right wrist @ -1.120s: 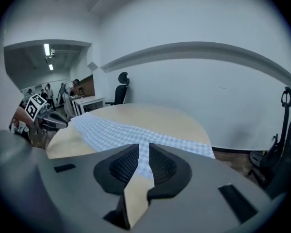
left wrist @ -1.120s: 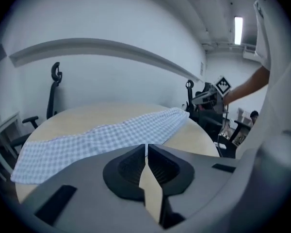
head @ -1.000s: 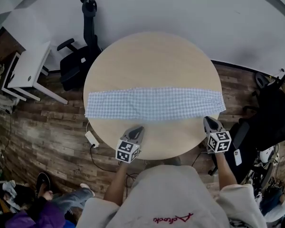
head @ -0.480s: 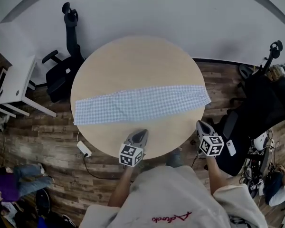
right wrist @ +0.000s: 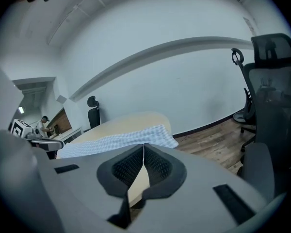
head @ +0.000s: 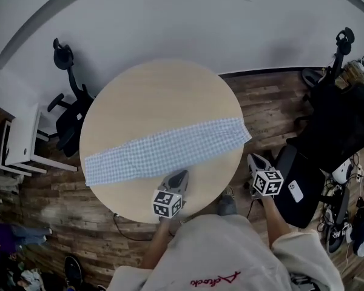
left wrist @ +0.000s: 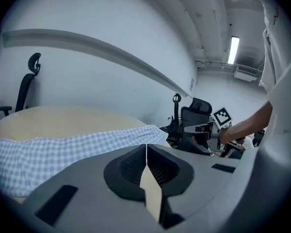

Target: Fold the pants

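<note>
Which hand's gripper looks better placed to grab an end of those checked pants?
Probably the right gripper: it sits just off the table, beside one end of the pants. The left gripper is by their middle. Both are shut, empty.

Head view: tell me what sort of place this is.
Probably an office or lab workroom. A black office chair and a white desk stand at the left, and a round wooden table carrying blue checked pants stands on a wood-plank floor.
</note>
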`<state>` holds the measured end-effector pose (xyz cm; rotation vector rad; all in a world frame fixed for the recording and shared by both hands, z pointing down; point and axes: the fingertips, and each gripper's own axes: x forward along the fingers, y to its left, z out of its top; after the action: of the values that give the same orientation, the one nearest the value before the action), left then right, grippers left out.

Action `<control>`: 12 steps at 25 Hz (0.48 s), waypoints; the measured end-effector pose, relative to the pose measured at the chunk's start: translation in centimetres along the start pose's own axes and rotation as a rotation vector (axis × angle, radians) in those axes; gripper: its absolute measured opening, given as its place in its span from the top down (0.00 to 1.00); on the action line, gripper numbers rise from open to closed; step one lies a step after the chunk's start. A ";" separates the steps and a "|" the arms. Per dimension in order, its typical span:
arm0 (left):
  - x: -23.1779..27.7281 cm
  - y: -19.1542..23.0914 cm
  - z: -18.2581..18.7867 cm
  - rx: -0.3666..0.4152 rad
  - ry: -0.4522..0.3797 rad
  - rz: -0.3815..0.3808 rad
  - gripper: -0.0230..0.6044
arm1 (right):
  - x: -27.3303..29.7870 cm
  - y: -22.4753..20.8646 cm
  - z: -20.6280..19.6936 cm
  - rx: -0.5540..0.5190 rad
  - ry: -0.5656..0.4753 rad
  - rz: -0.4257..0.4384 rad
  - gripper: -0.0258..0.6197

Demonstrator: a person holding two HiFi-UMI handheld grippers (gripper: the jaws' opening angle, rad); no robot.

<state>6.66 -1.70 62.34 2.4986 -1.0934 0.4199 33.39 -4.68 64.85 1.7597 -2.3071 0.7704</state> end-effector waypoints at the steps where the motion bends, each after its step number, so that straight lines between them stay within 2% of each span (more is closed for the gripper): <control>1: 1.1 -0.3 0.5 0.007 0.010 0.003 0.90 | 0.7 -1.1 0.1 0.012 0.005 0.004 0.91; 5: 4.9 -1.9 1.5 0.028 0.053 0.022 0.90 | 3.4 -4.4 -0.2 0.033 0.048 0.065 0.91; 6: 5.8 -2.5 1.4 0.034 0.066 0.027 0.90 | 4.0 -5.1 -0.5 0.044 0.060 0.086 0.87; 8: 7.3 -3.4 1.3 0.046 0.093 0.036 0.90 | 5.2 -6.6 -0.7 0.079 0.077 0.122 0.73; 10: 8.5 -4.1 1.3 0.055 0.121 0.048 0.90 | 6.5 -7.6 -1.0 0.116 0.094 0.155 0.67; 12: 9.4 -4.7 1.3 0.065 0.151 0.058 0.90 | 7.9 -8.5 -1.2 0.152 0.107 0.178 0.66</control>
<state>16.46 -5.31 64.00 2.4495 -1.1107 0.6590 38.66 -12.52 71.72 1.5398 -2.4138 1.0685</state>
